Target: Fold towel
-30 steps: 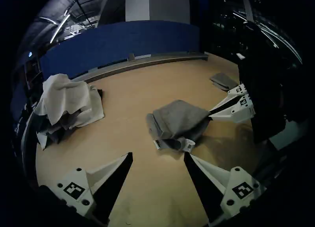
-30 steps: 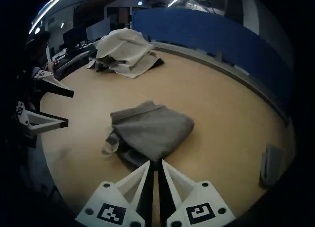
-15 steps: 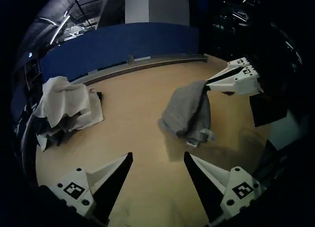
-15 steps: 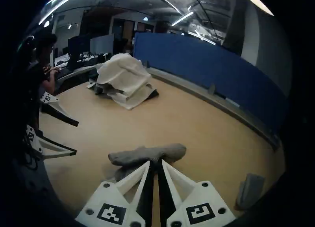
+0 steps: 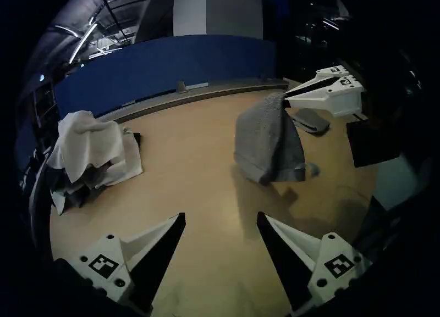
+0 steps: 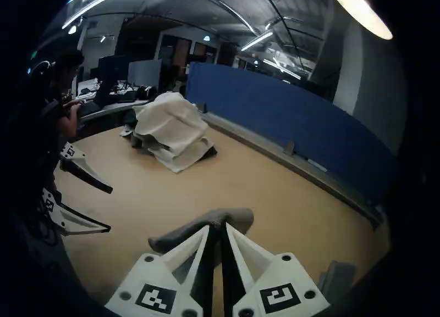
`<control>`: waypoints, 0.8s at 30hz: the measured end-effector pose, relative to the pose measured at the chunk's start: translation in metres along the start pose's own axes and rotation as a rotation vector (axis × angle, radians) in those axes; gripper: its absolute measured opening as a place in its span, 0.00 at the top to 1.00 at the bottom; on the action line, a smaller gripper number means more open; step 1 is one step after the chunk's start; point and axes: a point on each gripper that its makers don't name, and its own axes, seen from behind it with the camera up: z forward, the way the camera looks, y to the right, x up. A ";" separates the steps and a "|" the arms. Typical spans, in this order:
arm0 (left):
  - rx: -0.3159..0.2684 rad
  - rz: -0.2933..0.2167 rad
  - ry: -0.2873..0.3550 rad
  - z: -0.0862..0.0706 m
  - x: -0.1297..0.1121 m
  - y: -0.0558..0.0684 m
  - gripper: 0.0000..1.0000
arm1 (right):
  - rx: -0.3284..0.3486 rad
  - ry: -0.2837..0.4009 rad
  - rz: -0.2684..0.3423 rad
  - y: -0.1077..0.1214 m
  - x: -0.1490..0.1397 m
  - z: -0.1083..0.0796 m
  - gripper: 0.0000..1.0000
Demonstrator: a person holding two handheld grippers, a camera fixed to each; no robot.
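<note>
A grey towel [image 5: 268, 141] hangs in folds above the wooden table [image 5: 192, 152], pinched by its top edge in my right gripper [image 5: 285, 99], which is shut on it at the upper right of the left gripper view. In the right gripper view the same towel [image 6: 203, 226] bunches just past the closed fingertips of my right gripper [image 6: 219, 229]. My left gripper [image 5: 220, 221] stands open near the table's front edge, with nothing between its fingers, well short of the towel. It also appears at the left as my left gripper [image 6: 107, 207].
A heap of white and grey towels [image 5: 91, 149] lies at the table's left; it is the towel heap [image 6: 170, 133] farther back in the right gripper view. A folded grey towel [image 5: 309, 120] lies behind the hanging one. A blue partition [image 5: 165, 67] backs the table. A person [image 6: 52, 113] sits at left.
My right gripper has lifted the grey towel off the table; it now hangs free and higher, no longer lying crumpled. My left gripper has stayed open in place.
</note>
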 end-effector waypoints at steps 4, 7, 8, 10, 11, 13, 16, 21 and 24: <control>-0.001 -0.002 0.001 0.000 0.000 -0.001 0.04 | -0.003 0.001 0.003 0.002 0.002 -0.002 0.94; 0.000 -0.004 0.001 0.000 0.000 -0.002 0.03 | -0.009 0.003 0.007 0.005 0.003 -0.004 0.94; 0.000 -0.004 0.002 0.001 0.000 -0.003 0.03 | -0.012 0.004 0.008 0.007 0.004 -0.005 0.94; 0.000 -0.005 0.002 0.001 0.001 -0.004 0.03 | -0.022 0.005 0.012 0.012 0.006 -0.007 0.94; 0.000 -0.005 0.002 0.002 0.001 -0.004 0.03 | -0.029 0.005 0.014 0.016 0.006 -0.008 0.94; 0.000 -0.005 0.003 0.003 0.003 -0.005 0.03 | -0.046 0.005 0.019 0.026 0.006 -0.012 0.94; -0.002 -0.006 0.007 0.004 0.007 -0.005 0.03 | -0.080 0.003 0.028 0.046 0.005 -0.020 0.94; -0.007 -0.013 0.015 0.009 0.014 -0.005 0.03 | -0.147 -0.010 0.052 0.088 -0.004 -0.038 0.94; -0.012 -0.016 0.017 0.013 0.018 -0.003 0.03 | -0.192 -0.024 0.065 0.116 -0.011 -0.051 0.94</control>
